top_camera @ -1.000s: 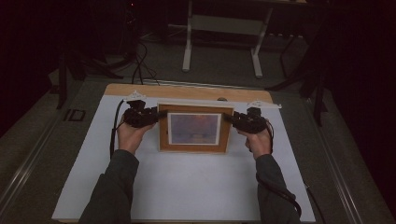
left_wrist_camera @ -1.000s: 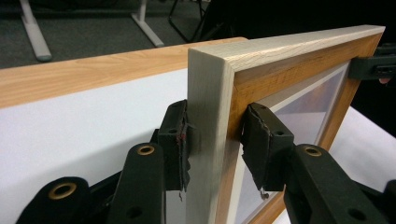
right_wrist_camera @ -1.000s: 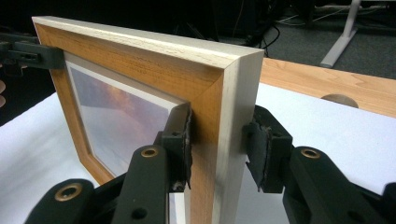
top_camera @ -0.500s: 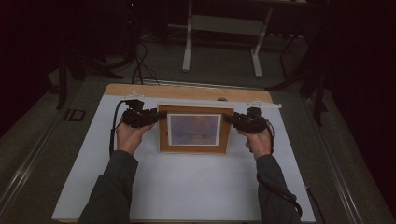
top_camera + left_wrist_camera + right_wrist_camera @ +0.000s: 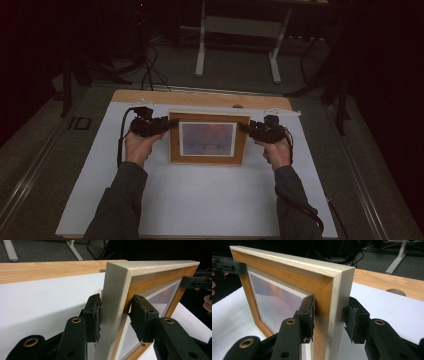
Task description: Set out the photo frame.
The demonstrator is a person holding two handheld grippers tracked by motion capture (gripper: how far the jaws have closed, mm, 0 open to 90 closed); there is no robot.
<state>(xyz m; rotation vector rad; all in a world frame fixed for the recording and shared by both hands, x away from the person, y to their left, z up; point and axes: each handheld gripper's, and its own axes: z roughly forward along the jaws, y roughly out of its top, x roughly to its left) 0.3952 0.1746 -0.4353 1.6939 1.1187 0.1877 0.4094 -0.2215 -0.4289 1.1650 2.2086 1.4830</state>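
A wooden picture frame (image 5: 209, 139) holding a soft sunset print stands upright on the white table top (image 5: 200, 200), held at both sides. My left gripper (image 5: 167, 122) is shut on the frame's left side rail (image 5: 117, 290), one pad on the back and one on the front. At the right side rail (image 5: 294, 272) my right gripper (image 5: 247, 127) clamps the frame in the same way. In the left gripper view my left gripper (image 5: 115, 305) straddles the pale outer edge, with the right gripper (image 5: 197, 281) at the far side. In the right gripper view my right gripper (image 5: 330, 305) straddles it, with the left gripper (image 5: 227, 266) beyond.
A bare wooden strip (image 5: 200, 97) runs along the table's far edge, with a round cable hole (image 5: 395, 292) in it. Behind the table, white desk legs (image 5: 235, 45) and loose cables (image 5: 150, 65) lie on the dark floor. White surface stretches in front of the frame.
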